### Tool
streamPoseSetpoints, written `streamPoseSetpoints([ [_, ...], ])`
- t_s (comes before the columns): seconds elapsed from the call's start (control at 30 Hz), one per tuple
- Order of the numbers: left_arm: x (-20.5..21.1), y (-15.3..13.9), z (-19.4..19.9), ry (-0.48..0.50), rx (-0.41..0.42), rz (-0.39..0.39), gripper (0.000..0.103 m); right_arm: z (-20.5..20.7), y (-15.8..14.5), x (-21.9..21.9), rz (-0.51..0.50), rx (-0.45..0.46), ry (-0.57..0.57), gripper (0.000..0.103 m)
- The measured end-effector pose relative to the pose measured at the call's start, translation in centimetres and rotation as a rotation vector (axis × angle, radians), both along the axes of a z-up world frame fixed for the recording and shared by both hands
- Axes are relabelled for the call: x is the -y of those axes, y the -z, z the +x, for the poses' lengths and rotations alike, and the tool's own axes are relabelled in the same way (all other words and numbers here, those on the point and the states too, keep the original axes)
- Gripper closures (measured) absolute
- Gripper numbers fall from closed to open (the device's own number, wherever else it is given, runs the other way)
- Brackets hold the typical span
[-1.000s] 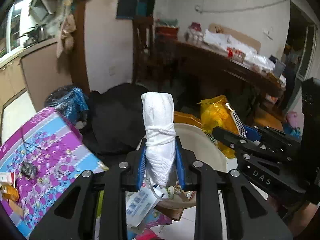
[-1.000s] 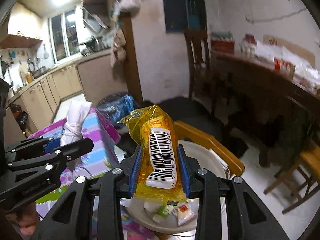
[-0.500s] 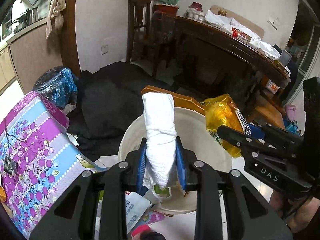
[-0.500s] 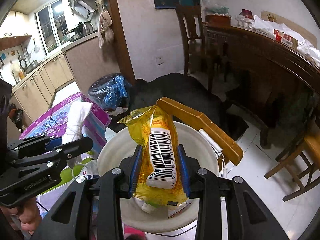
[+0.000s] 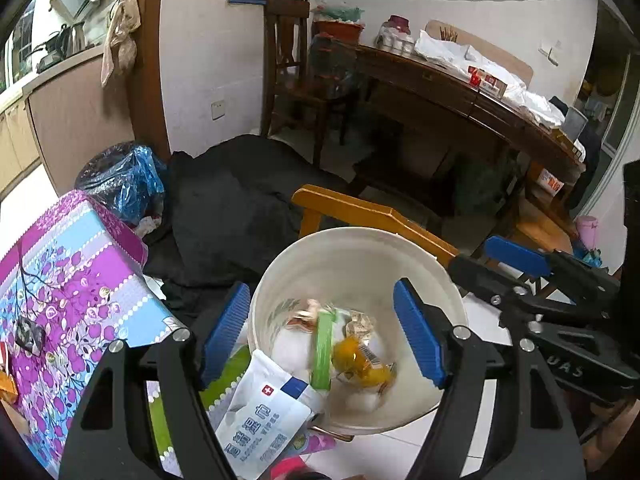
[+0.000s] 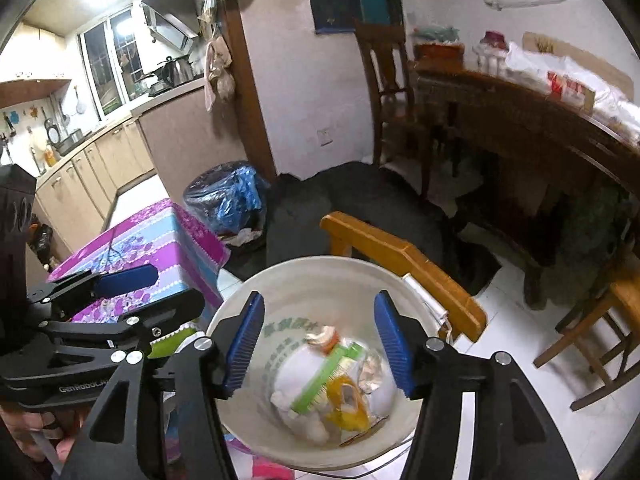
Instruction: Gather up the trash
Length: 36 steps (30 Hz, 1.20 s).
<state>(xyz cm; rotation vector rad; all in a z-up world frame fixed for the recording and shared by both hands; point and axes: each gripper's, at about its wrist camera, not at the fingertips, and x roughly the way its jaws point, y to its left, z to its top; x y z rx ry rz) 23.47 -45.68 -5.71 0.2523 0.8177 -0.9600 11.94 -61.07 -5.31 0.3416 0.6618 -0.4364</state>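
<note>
A white bucket (image 5: 360,240) (image 6: 320,268) stands on the floor below both grippers. Inside lie a white tissue wad (image 6: 296,368) (image 5: 290,346), a yellow wrapper (image 5: 360,364) (image 6: 346,396), a green strip (image 5: 322,346) (image 6: 320,378) and other scraps. My left gripper (image 5: 322,334) is open and empty above the bucket; it also shows in the right wrist view (image 6: 160,290). My right gripper (image 6: 320,346) is open and empty above the bucket; it also shows in the left wrist view (image 5: 492,264).
A wet-wipes pack (image 5: 260,424) lies by the bucket. A table with a purple flowered cloth (image 5: 60,280) (image 6: 152,232) is at left. A yellow wooden chair (image 5: 360,212) (image 6: 400,256), black cloth (image 5: 232,208), a blue trash bag (image 5: 120,180) and a dark sideboard (image 5: 460,96) lie beyond.
Both grippers have opened. The tissue wad from the left one and the yellow wrapper from the right one have dropped into the bucket.
</note>
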Motion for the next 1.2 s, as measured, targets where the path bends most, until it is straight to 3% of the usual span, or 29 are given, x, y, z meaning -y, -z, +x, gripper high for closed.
streamPoseSetpoints([
  [0.13, -0.8, -0.2, 0.2, -0.015, 0.007, -0.001, 0.03, -0.6, -1.3, -1.2, -0.033, 0.034, -0.003, 0.031],
  [0.33, -2.9, -1.0, 0.6, -0.05, 0.022, -0.02, 0.029, -2.0, -1.9, -2.7, -0.1, 0.05, 0.016, 0.029],
  [0.4, -5.1, -1.4, 1.1, -0.074, 0.044, -0.029, 0.029, -2.6, -1.3, -4.5, -0.133, 0.074, -0.051, 0.029],
  [0.53, -10.7, -1.4, 2.9, -0.178, 0.072, -0.041, 0.027, -1.9, 2.5, -11.8, -0.371, -0.005, -0.35, 0.029],
  [0.63, -15.4, -0.6, 4.7, -0.268, 0.03, -0.07, 0.026, -0.6, 8.0, -17.8, -0.732, -0.143, -0.558, 0.029],
  [0.7, -18.2, 0.1, 5.6, -0.319, -0.003, -0.086, 0.027, 0.6, 10.8, -19.7, -0.907, -0.223, -0.624, 0.029],
  [0.8, -19.9, 0.8, 5.8, -0.344, -0.03, -0.087, 0.026, 2.1, 12.9, -21.7, -1.066, -0.258, -0.7, 0.03],
  [0.9, -20.9, 1.5, 5.6, -0.341, -0.043, -0.083, 0.027, 3.7, 13.2, -22.1, -1.073, -0.26, -0.713, 0.031],
  [1.0, -21.3, 2.0, 5.3, -0.328, -0.06, -0.09, 0.027, 5.0, 13.1, -21.9, -1.022, -0.279, -0.698, 0.056],
  [1.17, -21.1, 2.8, 5.2, -0.322, -0.083, -0.096, 0.027, 5.3, 11.5, -21.1, -0.92, -0.201, -0.644, 0.075],
  [1.2, -20.9, 2.9, 5.1, -0.319, -0.085, -0.095, 0.027, 5.3, 11.2, -20.5, -0.882, -0.177, -0.625, 0.086],
])
